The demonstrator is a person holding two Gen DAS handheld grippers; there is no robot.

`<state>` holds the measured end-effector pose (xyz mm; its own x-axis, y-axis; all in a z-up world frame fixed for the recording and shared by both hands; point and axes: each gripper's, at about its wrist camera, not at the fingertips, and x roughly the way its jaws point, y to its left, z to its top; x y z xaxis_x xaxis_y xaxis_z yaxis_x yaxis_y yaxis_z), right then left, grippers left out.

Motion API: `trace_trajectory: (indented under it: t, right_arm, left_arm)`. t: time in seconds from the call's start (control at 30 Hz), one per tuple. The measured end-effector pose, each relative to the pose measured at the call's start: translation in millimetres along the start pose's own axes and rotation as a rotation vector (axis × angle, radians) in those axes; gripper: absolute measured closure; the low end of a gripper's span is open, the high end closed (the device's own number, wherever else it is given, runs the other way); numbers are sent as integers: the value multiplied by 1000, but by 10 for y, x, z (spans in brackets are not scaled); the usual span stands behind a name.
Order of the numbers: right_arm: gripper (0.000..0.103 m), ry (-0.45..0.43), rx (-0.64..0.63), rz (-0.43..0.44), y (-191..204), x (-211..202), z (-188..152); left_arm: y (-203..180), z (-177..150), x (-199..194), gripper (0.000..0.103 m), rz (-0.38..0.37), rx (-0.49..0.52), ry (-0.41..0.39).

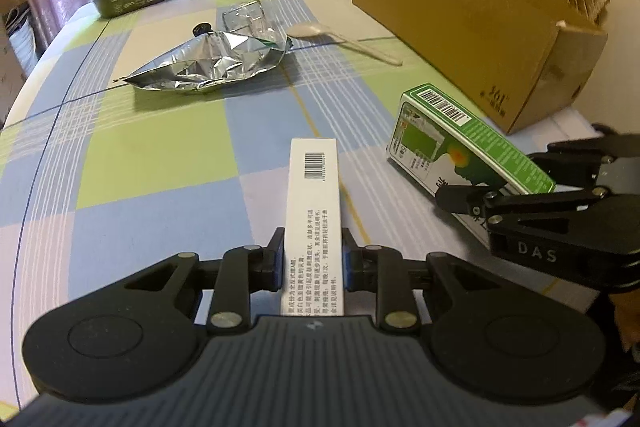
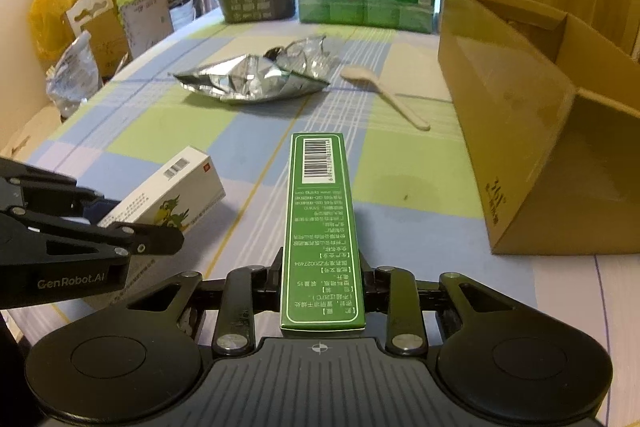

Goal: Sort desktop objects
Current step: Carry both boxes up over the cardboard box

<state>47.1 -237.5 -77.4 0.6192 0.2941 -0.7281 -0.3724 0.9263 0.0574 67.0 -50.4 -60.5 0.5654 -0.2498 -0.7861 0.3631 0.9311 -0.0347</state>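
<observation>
Above the checkered table [image 1: 160, 147], left tongs [image 1: 313, 259] clamp a white box [image 1: 314, 203]. Right tongs [image 2: 322, 281] clamp a green box [image 2: 320, 227]. Cardboard box [image 2: 520, 115] sits right.

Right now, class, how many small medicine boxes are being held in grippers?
2: a white box in the left hand-held gripper, and a green box in the right hand-held gripper. None seem hidden.

Both wrist views look forward, low and close over the checked surface [image 1: 160, 155], toward the shared foil pouch [image 1: 212, 63], spoon [image 2: 384, 87] and cardboard box [image 2: 520, 131].
</observation>
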Motion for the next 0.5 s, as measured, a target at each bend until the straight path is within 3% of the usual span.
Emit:
trace_trajectory:
  t: [0.5]
  right_arm:
    - [76,-71,54,-43,-50,-644,104]
  left_arm:
    - [-257,88,-485,82,1,-58,-30]
